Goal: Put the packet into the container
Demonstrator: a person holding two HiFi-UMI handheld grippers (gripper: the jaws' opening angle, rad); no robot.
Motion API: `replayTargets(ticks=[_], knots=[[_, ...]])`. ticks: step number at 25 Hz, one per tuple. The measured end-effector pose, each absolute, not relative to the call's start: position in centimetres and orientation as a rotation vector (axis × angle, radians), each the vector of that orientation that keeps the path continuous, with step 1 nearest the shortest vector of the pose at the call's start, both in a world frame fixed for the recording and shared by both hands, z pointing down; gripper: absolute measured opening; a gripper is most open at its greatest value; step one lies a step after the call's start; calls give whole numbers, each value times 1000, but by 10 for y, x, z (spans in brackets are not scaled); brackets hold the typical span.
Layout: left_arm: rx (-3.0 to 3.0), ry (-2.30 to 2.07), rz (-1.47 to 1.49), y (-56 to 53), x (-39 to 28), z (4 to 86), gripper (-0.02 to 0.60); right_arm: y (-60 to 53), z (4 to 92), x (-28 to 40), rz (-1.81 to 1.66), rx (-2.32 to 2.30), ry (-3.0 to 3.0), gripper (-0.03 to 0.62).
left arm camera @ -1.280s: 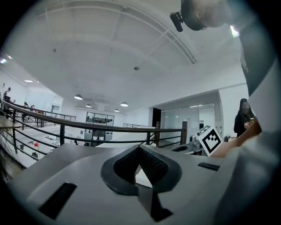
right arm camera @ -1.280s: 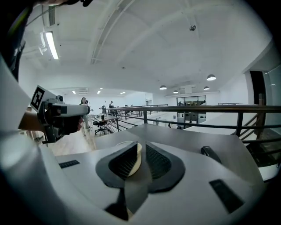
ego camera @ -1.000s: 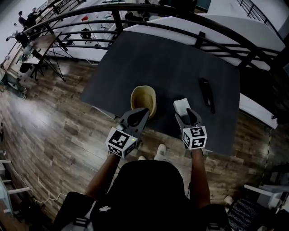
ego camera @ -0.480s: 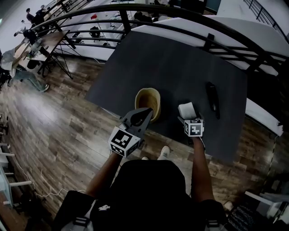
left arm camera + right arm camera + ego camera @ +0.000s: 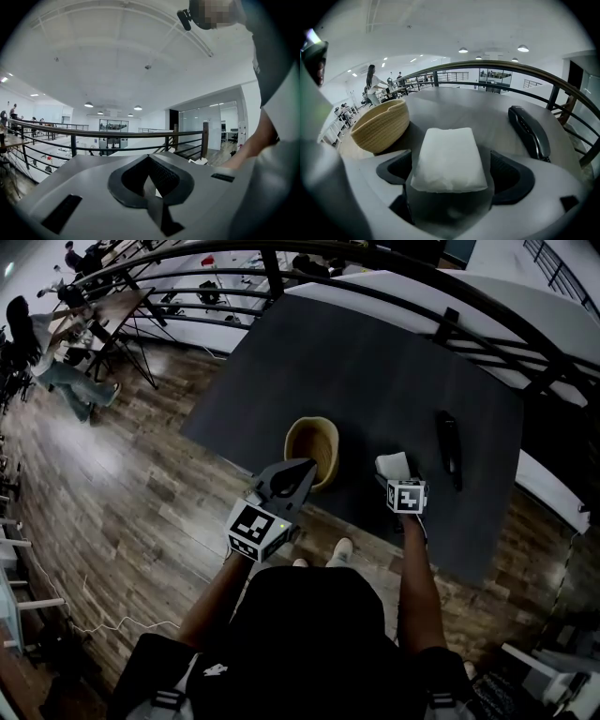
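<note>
A white pillow-shaped packet (image 5: pixel 449 159) lies flat on the dark table (image 5: pixel 375 371), to the right of the woven tan container (image 5: pixel 312 448). My right gripper (image 5: pixel 395 476) points down at the packet (image 5: pixel 392 464). Its jaws have just been opening and now stand wide on either side of the packet, with neither pad pressing on it. In the right gripper view the container (image 5: pixel 379 125) sits at the left, empty as far as I see. My left gripper (image 5: pixel 296 471) hovers at the container's near rim, shut with nothing in it (image 5: pixel 149 177).
A long black device (image 5: pixel 451 448) lies on the table right of the packet, also seen in the right gripper view (image 5: pixel 529 130). A black railing (image 5: pixel 412 310) curves round the table's far side. The near table edge runs just under both grippers; wooden floor lies below.
My right gripper has dropped down onto the table and moved over the packet, its jaws now spread round it. The left gripper has stayed by the container.
</note>
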State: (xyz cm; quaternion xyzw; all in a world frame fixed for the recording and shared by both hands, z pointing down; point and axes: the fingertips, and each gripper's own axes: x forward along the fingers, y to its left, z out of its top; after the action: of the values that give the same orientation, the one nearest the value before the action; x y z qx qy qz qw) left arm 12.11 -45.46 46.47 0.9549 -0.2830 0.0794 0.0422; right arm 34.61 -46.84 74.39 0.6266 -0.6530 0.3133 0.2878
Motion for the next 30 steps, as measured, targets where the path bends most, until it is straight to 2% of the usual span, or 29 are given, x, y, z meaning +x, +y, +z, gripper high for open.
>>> replayTargets(ticks=[5,8,12,18,30], knots=[[2913,-884,241,-457,122,465,5,-466,746,349,868,1657,-1698,522],[2909,-903,240,-459,118,465,5,-465,746,348,860,1647,-1681,465],[2898,-916,235,-459,113,466,5,-464,746,347,865,1637,-1668,447],[2893,-928,231,-457,111,466,5,-462,742,344,792,1590,-1663,387],[2854,-1010,216,-460,96,468,5,-511,688,296,546,1372,-1943,376]])
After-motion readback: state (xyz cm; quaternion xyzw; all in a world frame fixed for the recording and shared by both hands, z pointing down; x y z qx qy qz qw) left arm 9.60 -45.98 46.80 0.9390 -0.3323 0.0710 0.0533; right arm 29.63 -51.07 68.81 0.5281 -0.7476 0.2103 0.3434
